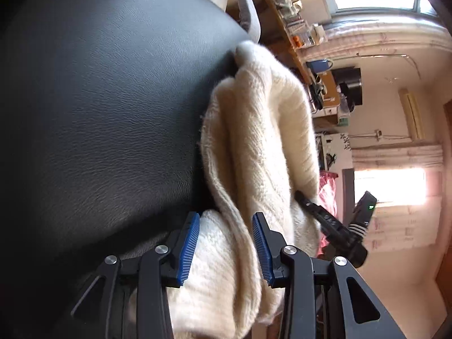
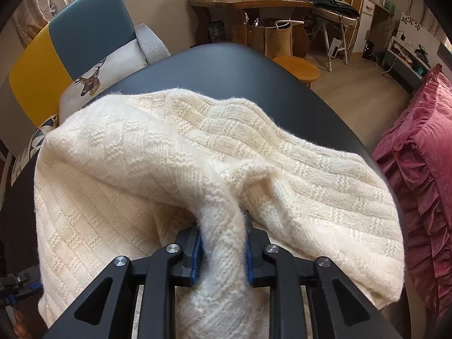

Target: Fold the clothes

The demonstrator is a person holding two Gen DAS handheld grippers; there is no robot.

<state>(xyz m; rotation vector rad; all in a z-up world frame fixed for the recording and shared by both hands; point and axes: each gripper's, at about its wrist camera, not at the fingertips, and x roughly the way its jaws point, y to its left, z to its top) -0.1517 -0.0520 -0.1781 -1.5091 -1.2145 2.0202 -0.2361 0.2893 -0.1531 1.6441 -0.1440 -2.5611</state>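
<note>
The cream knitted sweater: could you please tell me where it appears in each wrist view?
Left wrist view: the cream knitted sweater runs from centre to bottom, between the left tool's blue pads.
Right wrist view: it fills the middle and lower picture, a fold pinched in the right tool.
Shared landmark: the black padded table beneath it.

the left gripper [image 1: 226,247] is tilted downward, its blue pads [image 1: 188,250] set on either side of a thick fold of cream sweater [image 1: 254,141]; whether the cloth is pressed cannot be told. the right gripper [image 2: 223,250] is pointed steeply down, and a rolled edge of the sweater is clamped tightly between its two pads. its black body can be seen from the left wrist view.
</note>
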